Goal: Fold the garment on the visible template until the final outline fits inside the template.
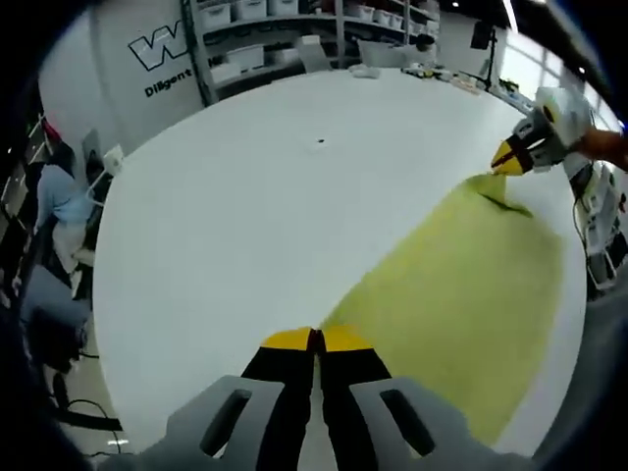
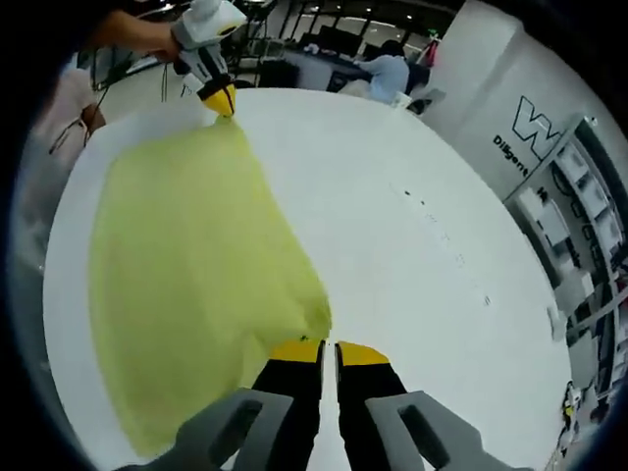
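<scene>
A yellow-green garment [image 1: 461, 294] lies spread on a white table [image 1: 255, 196], no template outline discernible. The left gripper [image 1: 316, 340] pinches one corner with jaws closed; the right gripper [image 2: 329, 349] pinches the opposite corner, jaws nearly together.

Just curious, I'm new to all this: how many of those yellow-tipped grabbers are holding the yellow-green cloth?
2. The left gripper pinches one corner of the yellow-green garment on the white table; the right gripper pinches the opposite corner.
</scene>
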Demonstrator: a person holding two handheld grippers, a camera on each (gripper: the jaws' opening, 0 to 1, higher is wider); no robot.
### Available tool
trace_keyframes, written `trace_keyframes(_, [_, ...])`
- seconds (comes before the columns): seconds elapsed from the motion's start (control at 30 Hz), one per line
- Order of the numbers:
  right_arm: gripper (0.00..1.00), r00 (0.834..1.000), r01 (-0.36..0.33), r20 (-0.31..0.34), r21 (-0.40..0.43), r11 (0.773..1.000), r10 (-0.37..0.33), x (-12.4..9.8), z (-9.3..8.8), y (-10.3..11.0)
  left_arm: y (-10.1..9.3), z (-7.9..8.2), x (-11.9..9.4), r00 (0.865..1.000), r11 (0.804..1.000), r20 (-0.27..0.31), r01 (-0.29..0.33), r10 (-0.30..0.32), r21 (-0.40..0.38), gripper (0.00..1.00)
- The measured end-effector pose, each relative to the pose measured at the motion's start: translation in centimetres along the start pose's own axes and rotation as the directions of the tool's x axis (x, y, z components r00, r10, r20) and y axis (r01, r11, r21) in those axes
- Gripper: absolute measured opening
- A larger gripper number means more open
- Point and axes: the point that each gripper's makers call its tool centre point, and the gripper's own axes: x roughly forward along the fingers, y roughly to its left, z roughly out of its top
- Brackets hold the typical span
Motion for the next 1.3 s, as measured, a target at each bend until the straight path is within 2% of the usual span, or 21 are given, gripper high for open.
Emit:
trace_keyframes(0.1, [0.09,1.0,0.011,0.02,0.076,0.997,-0.013,-0.3,0.0,0.0,0.1,0.1,-0.1,1.0,1.0,0.01,-0.004,0.003,0.004,0.0])
trace_keyframes(0.2, [0.16,0.998,-0.006,0.069,0.17,0.985,-0.005,-0.5,0.5,0.6,0.1,-0.4,-0.2,1.0,1.0,0.0,-0.002,0.002,0.008,0.0])
trace_keyframes(0.3, [0.25,0.997,0.006,0.07,0.173,0.985,-0.018,-0.3,0.4,0.9,0.0,-1.1,-0.3,1.0,1.0,-0.006,0.001,-0.001,-0.003,0.0])
trace_keyframes(0.37, [0.31,0.995,0.056,0.067,0.177,0.983,-0.069,-0.5,0.2,0.3,-0.2,-1.5,-0.3,1.0,1.0,-0.011,0.005,-0.006,-0.01,0.0])
trace_keyframes(0.47, [0.29,0.988,0.097,0.096,0.206,0.974,-0.119,-1.3,0.4,-0.5,-0.7,-2.4,-0.4,1.0,1.0,-0.021,0.012,-0.012,-0.004,0.0])
trace_keyframes(0.57, [0.29,0.985,0.104,0.112,0.2,0.974,-0.128,-1.9,0.3,-0.8,-0.8,-2.7,-0.5,1.0,1.0,-0.028,0.015,-0.015,0.003,0.0])
trace_keyframes(0.7, [0.29,0.993,0.086,0.068,0.182,0.979,-0.1,-1.9,-1.4,-0.6,-1.0,-2.8,-0.7,1.0,1.0,-0.025,0.018,-0.018,-0.003,0.0])
trace_keyframes(0.83, [0.3,0.995,0.073,0.049,0.206,0.976,-0.085,-1.9,-2.6,-0.5,-1.8,-2.5,-1.2,0.999,0.999,-0.004,0.038,-0.038,0.007,0.0])
trace_keyframes(0.87, [0.3,0.995,0.071,0.05,0.203,0.977,-0.083,-2.0,-2.7,-0.2,-2.4,-2.4,-1.4,0.999,0.999,0.017,0.052,-0.052,0.006,0.0])
trace_keyframes(0.97, [0.31,0.998,0.047,0.041,0.199,0.979,-0.056,-1.9,-3.2,0.8,-3.1,-2.9,-1.8,0.998,0.998,0.016,0.052,-0.052,0.028,0.02])
trace_keyframes(1.13, [0.31,0.999,0.005,0.043,0.196,0.981,-0.014,-2.1,-3.2,2.7,-4.0,-4.0,-2.5,0.997,0.996,0.015,0.07,-0.071,0.046,0.1])
trace_keyframes(1.3, [0.34,0.997,-0.049,0.063,0.172,0.984,0.038,-2.5,-2.5,4.5,-5.1,-4.9,-3.4,0.995,0.994,0.021,0.092,-0.093,0.061,0.2])
